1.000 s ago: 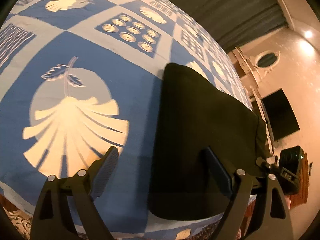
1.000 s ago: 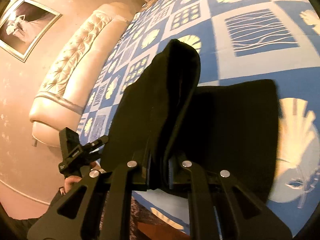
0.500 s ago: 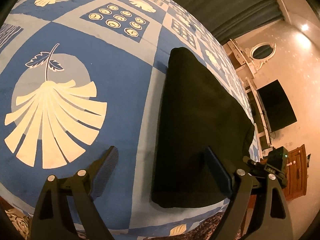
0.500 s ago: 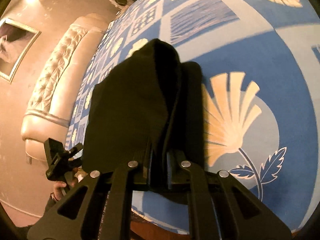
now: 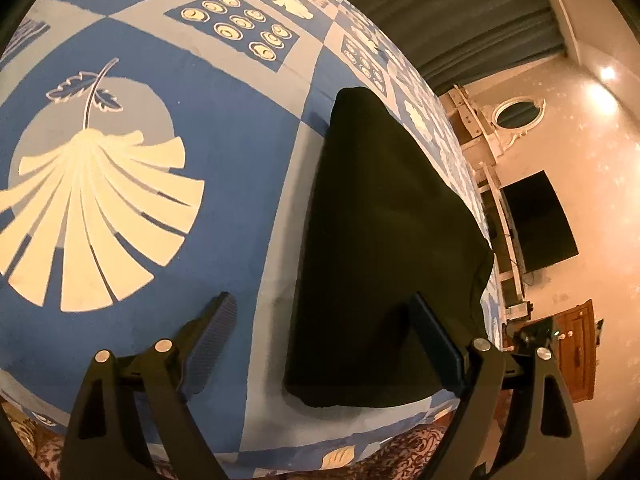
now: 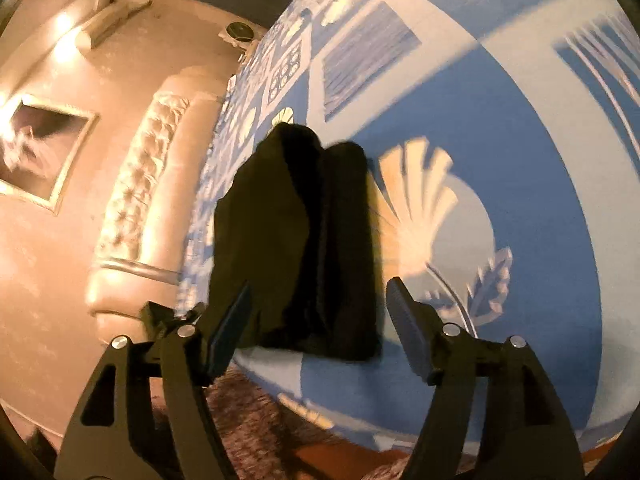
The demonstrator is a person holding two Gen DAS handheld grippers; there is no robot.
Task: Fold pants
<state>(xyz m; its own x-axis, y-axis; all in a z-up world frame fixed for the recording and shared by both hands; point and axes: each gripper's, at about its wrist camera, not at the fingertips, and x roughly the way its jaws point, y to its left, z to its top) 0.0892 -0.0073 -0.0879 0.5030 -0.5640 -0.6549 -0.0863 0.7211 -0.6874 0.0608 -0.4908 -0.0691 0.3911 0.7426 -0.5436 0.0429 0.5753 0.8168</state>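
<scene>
The black pants (image 5: 384,240) lie folded into a narrow stack on the blue patterned bedspread (image 5: 224,168), near the bed's front edge. My left gripper (image 5: 320,344) hovers open over their near left corner, with nothing between its pads. In the right wrist view the pants (image 6: 304,240) show an upper layer still humped over a lower one. My right gripper (image 6: 320,320) is just in front of their near end; its jaws are opening and the cloth sits between them untouched. The other gripper (image 6: 168,320) peeks in at the left.
A tufted pale headboard (image 6: 140,184) and a framed picture (image 6: 36,148) are to the left in the right wrist view. A dark screen (image 5: 540,220), a wooden cabinet (image 5: 576,348) and grey curtains (image 5: 460,12) lie beyond the bed. Patterned carpet (image 6: 248,420) runs below the bed's edge.
My right gripper carried the pants' folded-over layer across, set it down and let go, its jaws now apart. The left gripper stayed open and nearly still.
</scene>
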